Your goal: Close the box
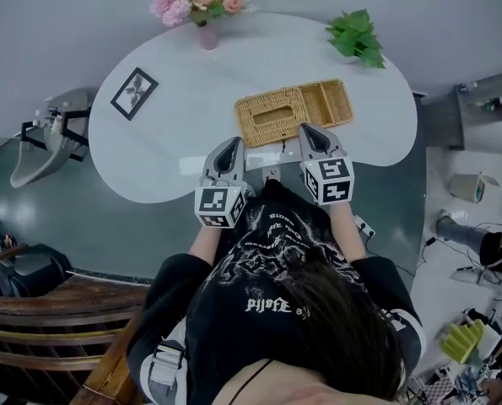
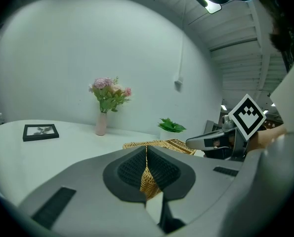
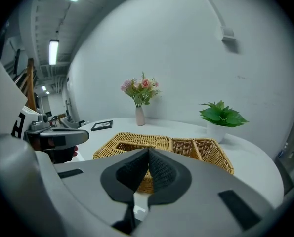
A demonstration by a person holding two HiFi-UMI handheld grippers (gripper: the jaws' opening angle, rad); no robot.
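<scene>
The rectangular woven wicker box [image 1: 293,112] lies open near the middle of the white rounded table [image 1: 175,142], its two halves flat and side by side. The left gripper [image 1: 232,145] sits just in front of the box's near edge, fingers pressed together with nothing between them. The right gripper [image 1: 310,130] sits at the same edge, fingers likewise together and empty.
</scene>
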